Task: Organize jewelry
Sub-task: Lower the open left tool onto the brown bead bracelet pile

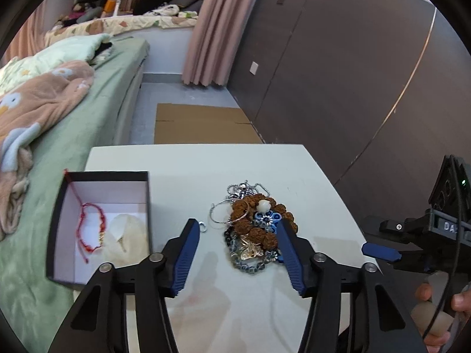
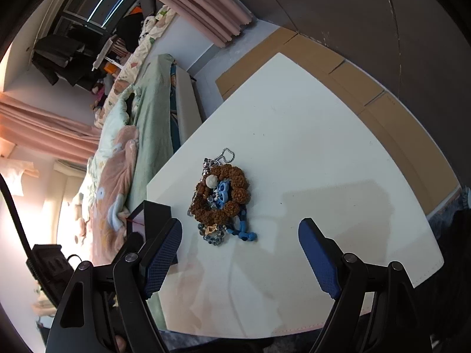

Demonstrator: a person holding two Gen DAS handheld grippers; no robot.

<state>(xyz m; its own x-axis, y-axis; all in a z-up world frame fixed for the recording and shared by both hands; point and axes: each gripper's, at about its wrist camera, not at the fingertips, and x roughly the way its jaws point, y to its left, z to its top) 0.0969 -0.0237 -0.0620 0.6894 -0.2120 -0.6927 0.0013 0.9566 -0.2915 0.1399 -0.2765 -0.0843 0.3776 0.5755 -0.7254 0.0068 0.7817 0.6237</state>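
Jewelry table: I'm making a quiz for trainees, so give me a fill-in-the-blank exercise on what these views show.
1. The red bracelet lies inside the black ____.
2. The pile of tangled jewelry rests on the white ____.
3. The largest beads in the pile are ____ in colour.
4. The left gripper and the right gripper both hold ____.

Missing words: box; table; brown; nothing
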